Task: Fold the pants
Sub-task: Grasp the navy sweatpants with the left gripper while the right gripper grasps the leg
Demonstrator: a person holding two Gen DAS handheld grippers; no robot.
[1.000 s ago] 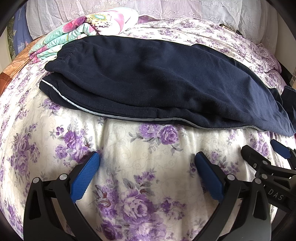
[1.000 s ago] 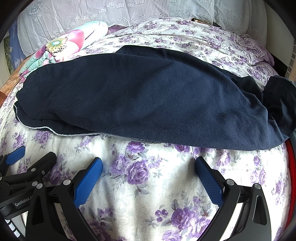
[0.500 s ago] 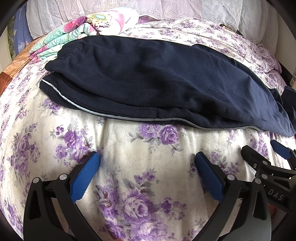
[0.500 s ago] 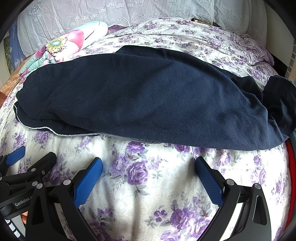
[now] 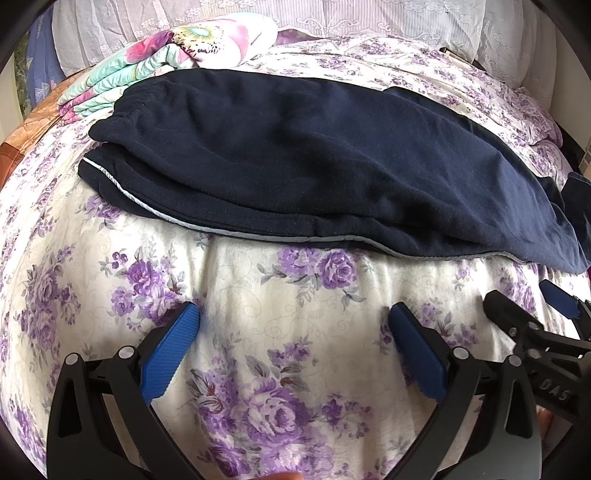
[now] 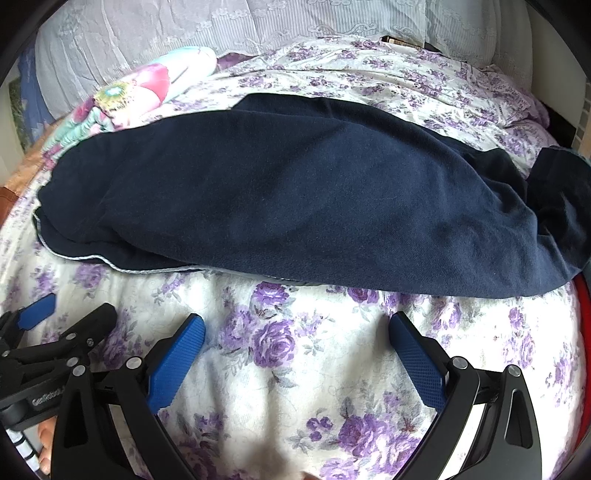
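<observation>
Dark navy pants [image 5: 314,162] lie folded lengthwise across the bed, waistband at the left, legs running right; they also show in the right wrist view [image 6: 295,206]. A thin pale stripe runs along their near edge. My left gripper [image 5: 295,328] is open and empty, over the bedspread just short of the pants' near edge. My right gripper [image 6: 297,336] is open and empty too, beside the left one and likewise short of the pants. Each gripper shows at the edge of the other's view.
The bed has a white bedspread with purple roses [image 5: 277,302]. A folded flowered quilt [image 5: 166,55] lies at the back left by the waistband. White lace pillows [image 6: 258,22] line the headboard. The bed's right edge is near the pant cuffs [image 6: 561,199].
</observation>
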